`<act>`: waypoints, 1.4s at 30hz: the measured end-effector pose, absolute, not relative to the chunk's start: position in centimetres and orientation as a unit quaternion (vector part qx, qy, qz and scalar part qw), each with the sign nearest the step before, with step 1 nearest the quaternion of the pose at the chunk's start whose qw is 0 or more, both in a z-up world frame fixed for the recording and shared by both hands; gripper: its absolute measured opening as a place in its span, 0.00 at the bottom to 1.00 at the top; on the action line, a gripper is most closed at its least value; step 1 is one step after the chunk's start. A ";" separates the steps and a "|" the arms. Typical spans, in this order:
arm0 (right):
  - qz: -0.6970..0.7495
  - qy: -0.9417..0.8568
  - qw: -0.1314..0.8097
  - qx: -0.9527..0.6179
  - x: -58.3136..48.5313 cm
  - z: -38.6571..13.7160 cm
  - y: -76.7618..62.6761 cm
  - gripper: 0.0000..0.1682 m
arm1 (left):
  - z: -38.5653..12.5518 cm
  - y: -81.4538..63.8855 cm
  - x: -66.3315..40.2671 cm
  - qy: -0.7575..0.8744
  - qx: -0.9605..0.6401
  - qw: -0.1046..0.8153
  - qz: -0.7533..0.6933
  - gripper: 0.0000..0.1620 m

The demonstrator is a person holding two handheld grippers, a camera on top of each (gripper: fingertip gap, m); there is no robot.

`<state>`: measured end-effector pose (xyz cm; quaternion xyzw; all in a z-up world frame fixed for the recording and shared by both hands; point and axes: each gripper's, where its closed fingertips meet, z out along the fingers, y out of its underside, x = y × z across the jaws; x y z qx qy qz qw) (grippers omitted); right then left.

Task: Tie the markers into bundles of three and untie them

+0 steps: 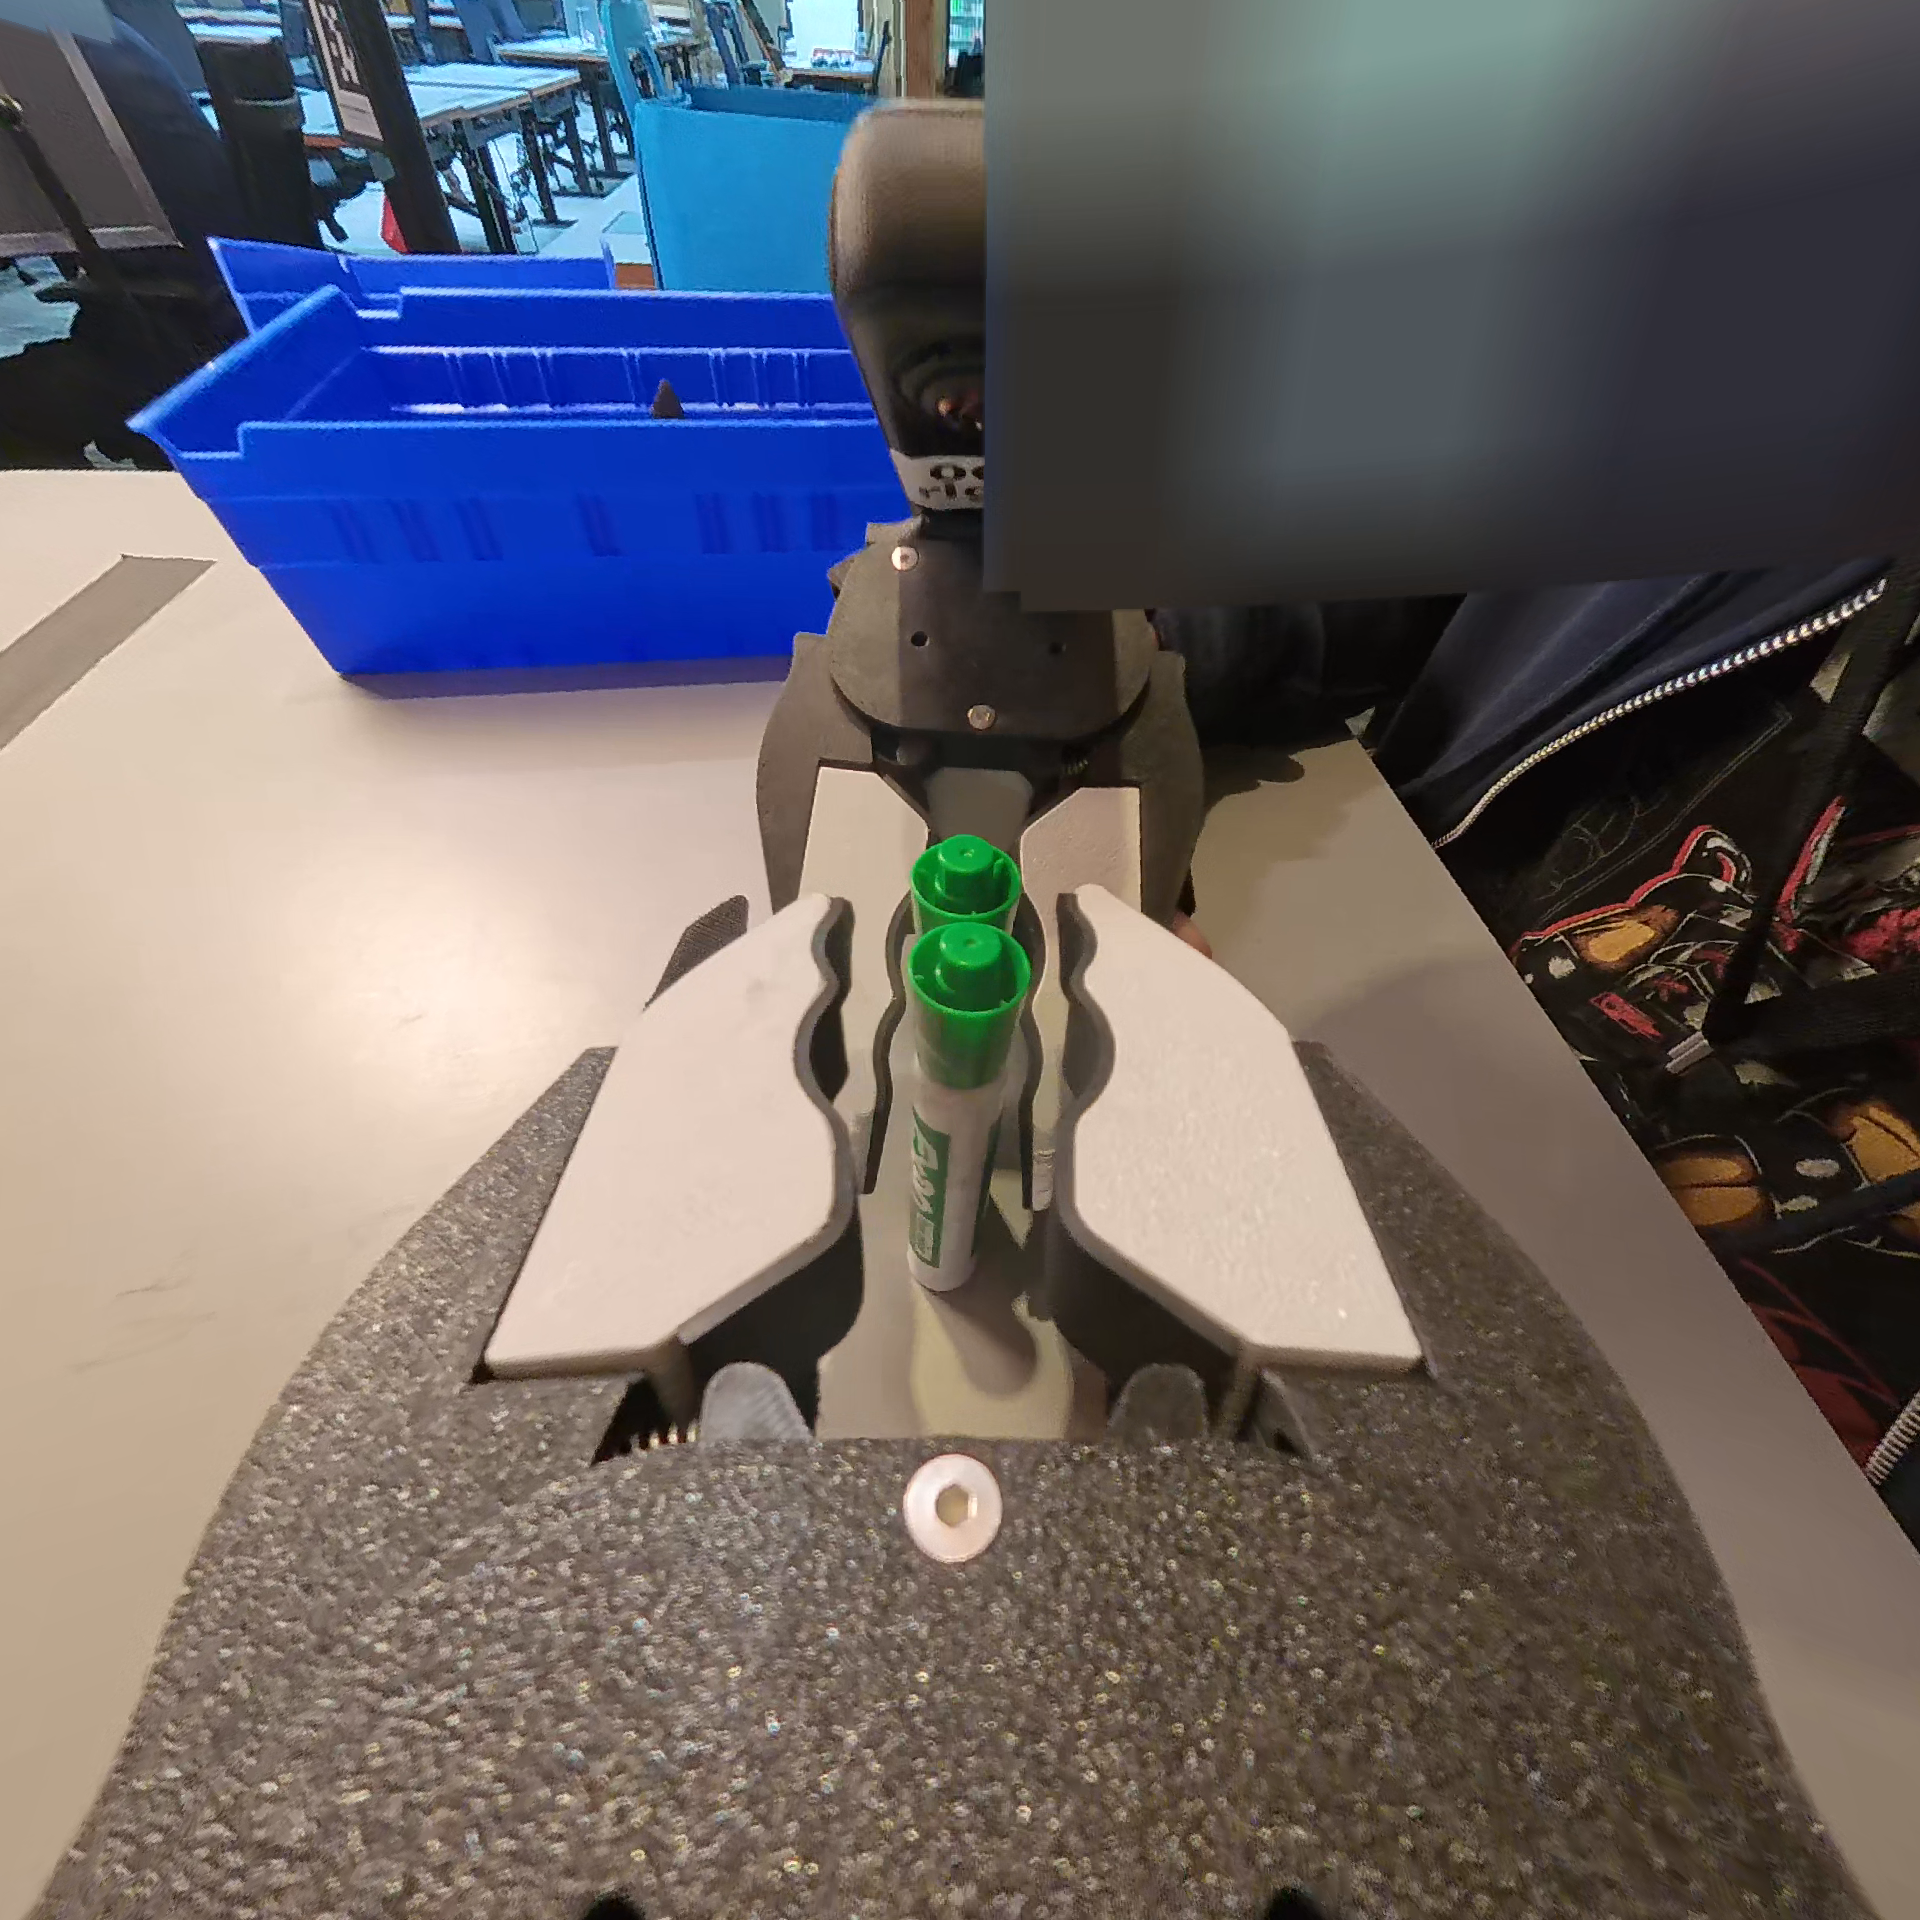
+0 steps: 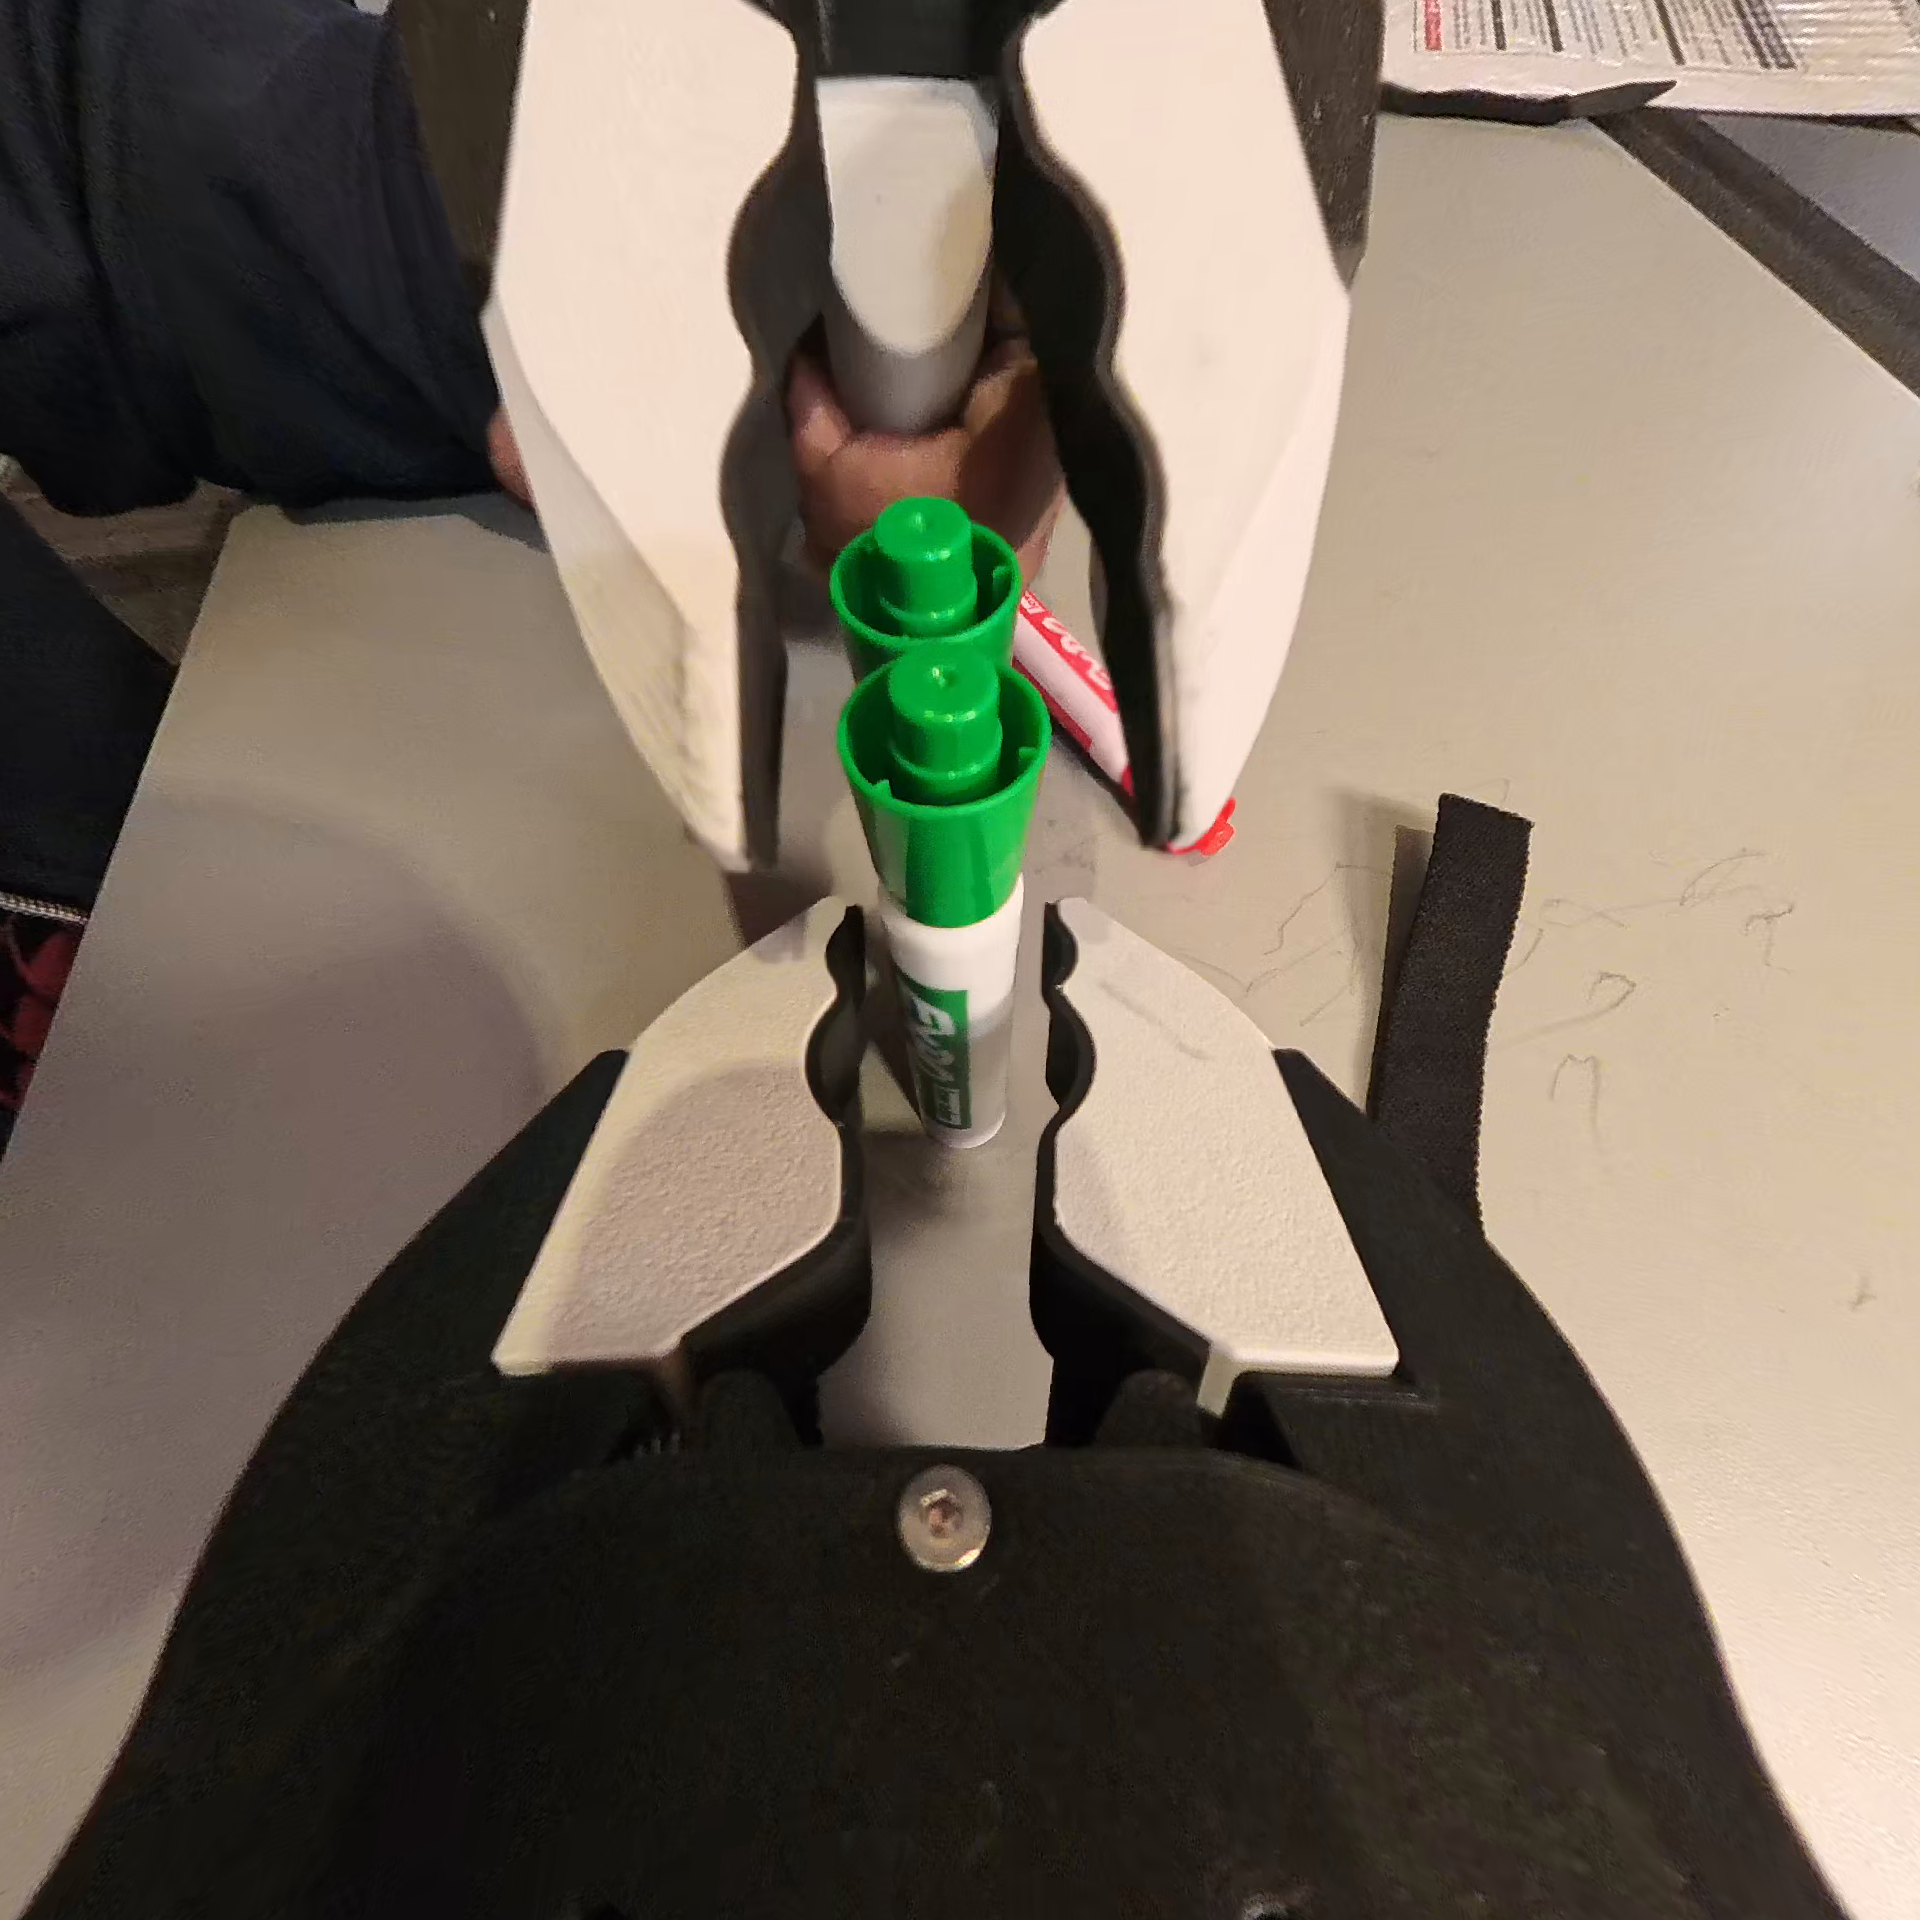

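Left gripper (image 1: 956,1049) and right gripper (image 2: 951,997) parted, 2 green markers (image 2: 940,790) upright between, caps up

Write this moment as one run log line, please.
green markers: two, upright between grippers; left gripper: open; right gripper: open; red marker: lying on table

A pale grey, smooth-topped table (image 1: 312,935) carries faint pencil-like scribbles (image 2: 1558,966) on its surface. Beyond its far edge stand rows of long light-topped desks on dark legs (image 1: 499,114), a light blue partition panel (image 1: 738,197), and dark chairs (image 1: 114,187).
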<state>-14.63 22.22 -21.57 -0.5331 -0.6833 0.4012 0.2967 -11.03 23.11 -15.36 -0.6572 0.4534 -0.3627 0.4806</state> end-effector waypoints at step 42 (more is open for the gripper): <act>0.360 -0.644 0.333 -0.587 -12.0 -21.8 23.1 0.32 | -21.9 22.0 -13.7 0.378 -0.786 0.427 -0.241 0.12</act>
